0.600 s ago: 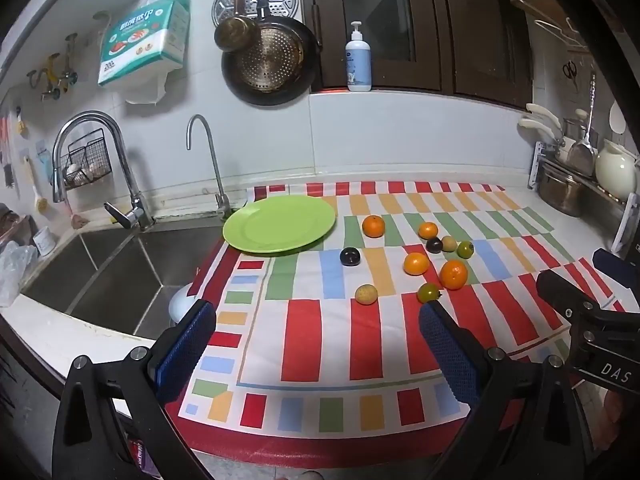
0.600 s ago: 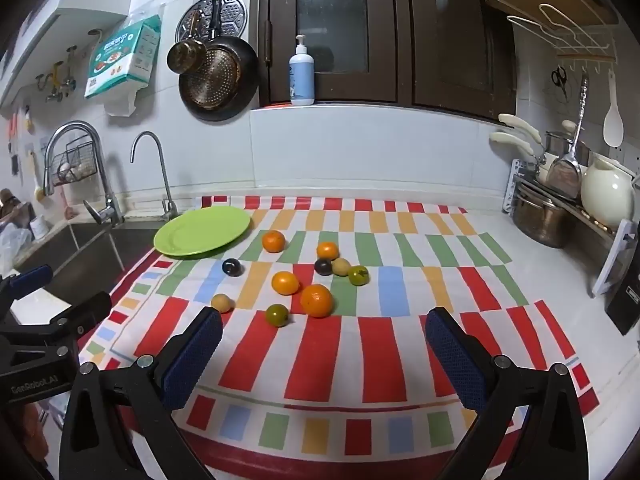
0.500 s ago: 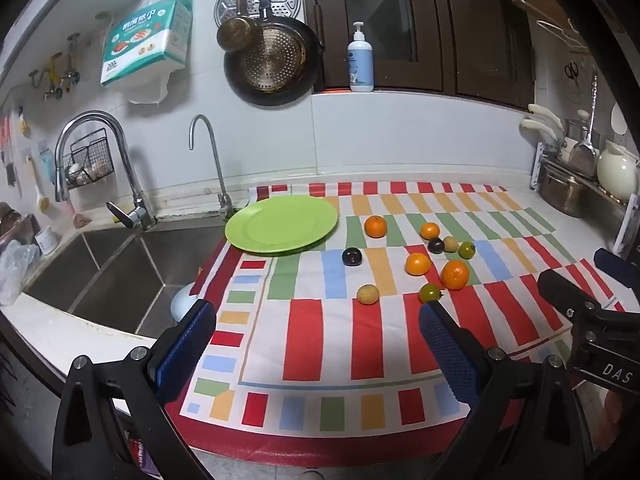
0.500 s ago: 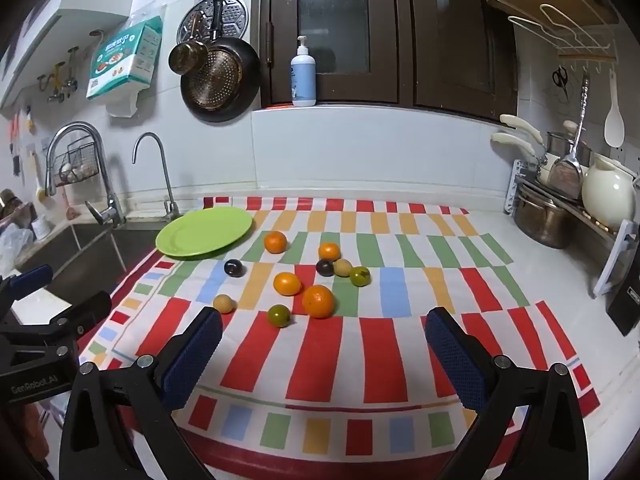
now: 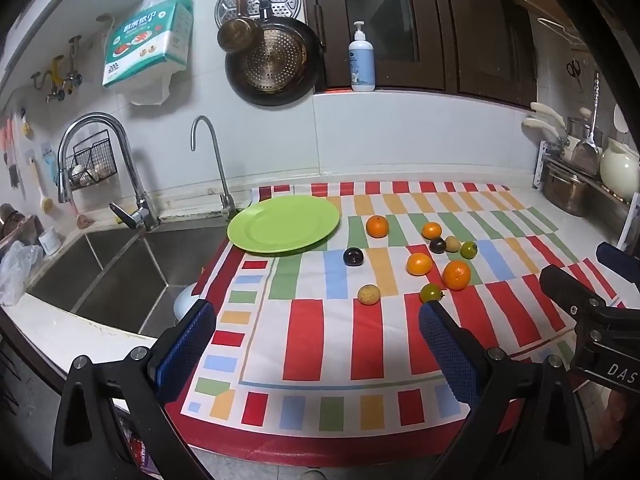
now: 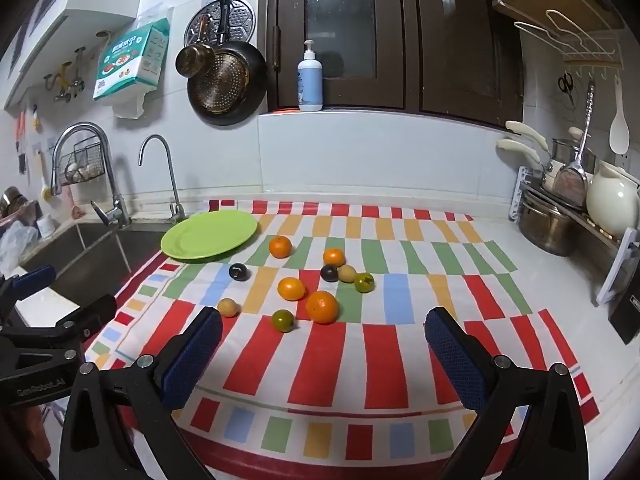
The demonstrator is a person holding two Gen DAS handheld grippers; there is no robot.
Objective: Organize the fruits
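A: Fingers first. L gripper [image 5: 316, 344]?
B: Spread wide, blue pads w/ nothing between, held over the near edge of the striped cloth [image 5: 312, 344]. R gripper [image 6: 324, 348] was the same: wide apart, nothing held, above the cloth.
A: Fruit?
B: All loose on the cloth on the tabletop [image 6: 520, 248], none on the green plate [image 6: 210, 234]. Four oranges; the biggest orange [image 6: 322, 306] lay nearest the R fingers [image 6: 452, 352]. Two green-ish fruits, two dark plums, two tan ones. The dark plum [image 5: 353, 257] lay apart from the cluster, closest to the plate.
A: Diff btwn views?
B: L view showed more of the sink [image 5: 120, 272], plus the R gripper's body at the right edge. R view showed the L gripper's body at lower left, and more of the pot rack [image 6: 560, 216] and white jug [image 6: 612, 200].
A: Hard to read?
B: Plate's far-left rim hung over the cloth's corner toward the sink; couldn't tell what it rested on. Tan fruits too small to identify. A pale round thing in the sink was half hidden behind the L finger.
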